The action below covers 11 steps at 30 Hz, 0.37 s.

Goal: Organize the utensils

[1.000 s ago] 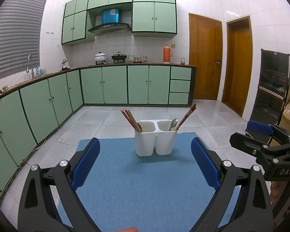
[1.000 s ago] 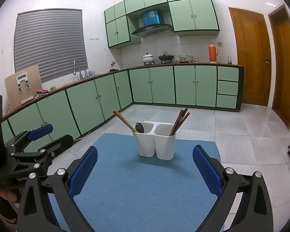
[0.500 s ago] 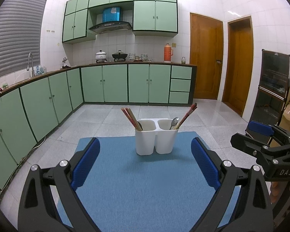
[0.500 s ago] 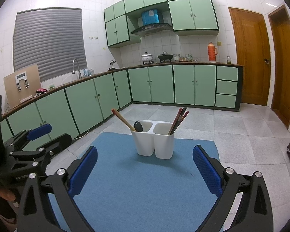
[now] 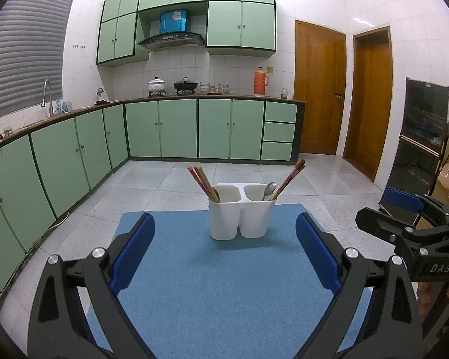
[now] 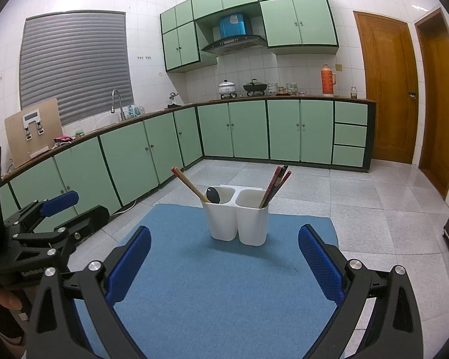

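Note:
A white two-compartment holder (image 5: pixel 242 218) stands near the far edge of a blue mat (image 5: pixel 224 293); it also shows in the right wrist view (image 6: pixel 236 220). Its left compartment holds wooden chopsticks (image 5: pixel 202 182) and a dark spoon (image 6: pixel 213 195). Its right compartment holds red-dark chopsticks (image 5: pixel 290 179) and a metal spoon (image 5: pixel 269 190). My left gripper (image 5: pixel 224 248) is open and empty, short of the holder. My right gripper (image 6: pixel 224 260) is open and empty too, also short of it. Each gripper shows at the edge of the other's view.
The mat lies on a table top over a grey tiled floor. Green cabinets (image 5: pixel 176 131) run along the left and back walls. Two wooden doors (image 5: pixel 318 89) are at the back right. A dark cabinet (image 5: pixel 425 137) stands at the far right.
Both views have tilted up and drawn back a little, so the holder sits slightly lower in frame. Both grippers stay open and empty.

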Available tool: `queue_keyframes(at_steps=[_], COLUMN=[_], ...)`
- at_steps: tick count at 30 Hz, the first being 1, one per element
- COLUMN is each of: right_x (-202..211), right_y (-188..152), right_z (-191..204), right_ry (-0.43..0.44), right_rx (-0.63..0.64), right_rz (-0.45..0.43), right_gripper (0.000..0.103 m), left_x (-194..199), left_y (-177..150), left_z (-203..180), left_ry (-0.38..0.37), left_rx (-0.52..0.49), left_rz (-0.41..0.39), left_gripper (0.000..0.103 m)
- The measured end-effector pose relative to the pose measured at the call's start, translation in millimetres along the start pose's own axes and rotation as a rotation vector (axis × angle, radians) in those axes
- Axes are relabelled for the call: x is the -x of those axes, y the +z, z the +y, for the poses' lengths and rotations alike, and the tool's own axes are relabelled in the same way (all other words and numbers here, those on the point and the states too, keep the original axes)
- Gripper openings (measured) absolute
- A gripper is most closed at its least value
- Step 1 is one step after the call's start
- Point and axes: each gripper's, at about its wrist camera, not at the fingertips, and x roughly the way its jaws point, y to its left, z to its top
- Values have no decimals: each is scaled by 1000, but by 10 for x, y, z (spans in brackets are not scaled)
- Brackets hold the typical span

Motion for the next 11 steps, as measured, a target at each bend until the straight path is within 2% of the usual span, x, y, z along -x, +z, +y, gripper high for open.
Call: queue_keyframes(at_steps=[11], right_x=[-3], right_y=[-1], right_z=[-6], right_ry=[-5], right_rx=[1], right_rz=[2], right_gripper=[97], left_x=[-2], left_y=[-15], left_z=[-18], left_ry=[2], left_rx=[1], left_rz=[4], left_gripper=[92])
